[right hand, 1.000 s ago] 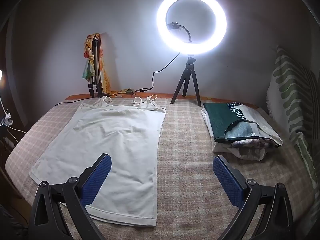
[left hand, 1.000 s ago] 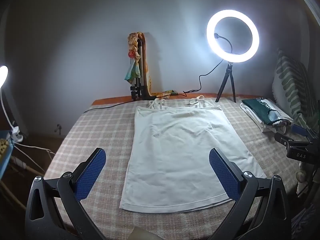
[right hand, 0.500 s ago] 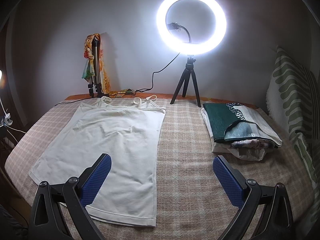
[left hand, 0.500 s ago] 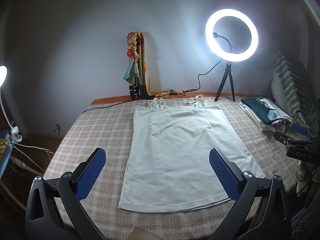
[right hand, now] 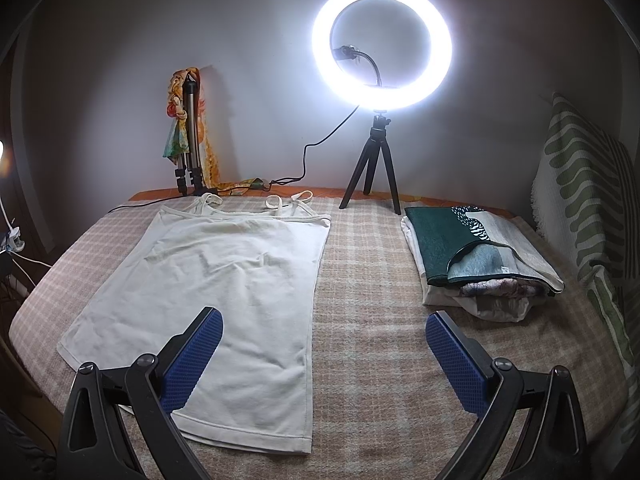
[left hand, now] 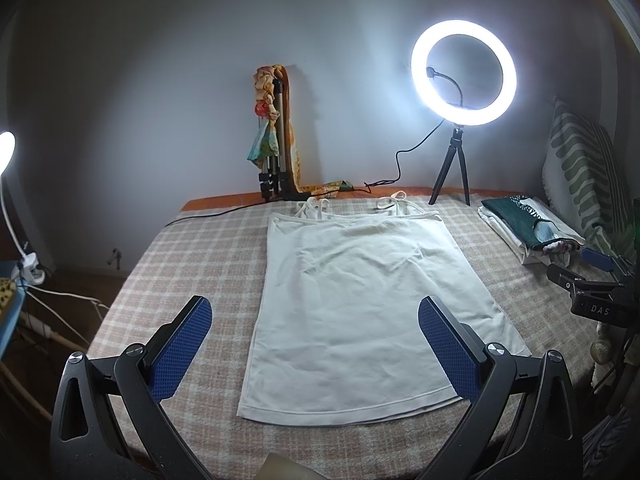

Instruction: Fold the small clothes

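A white strappy camisole [left hand: 360,300] lies flat and spread out on the checked bedcover [left hand: 192,264], straps at the far end, hem nearest me. It also shows in the right wrist view [right hand: 224,288]. My left gripper [left hand: 314,350] is open and empty, held above the hem end of the camisole. My right gripper [right hand: 324,360] is open and empty, held above the camisole's right edge and the bare cover beside it. The right gripper's body shows at the right edge of the left wrist view [left hand: 592,296].
A stack of folded clothes [right hand: 476,260] lies at the right of the bed. A lit ring light on a tripod [right hand: 380,64] stands at the back. A folded tripod with a scarf [right hand: 188,132] leans on the wall. A striped pillow [right hand: 588,184] is at the far right.
Both grippers have barely moved; the left wrist view has drifted slightly. Nothing was grasped or released.
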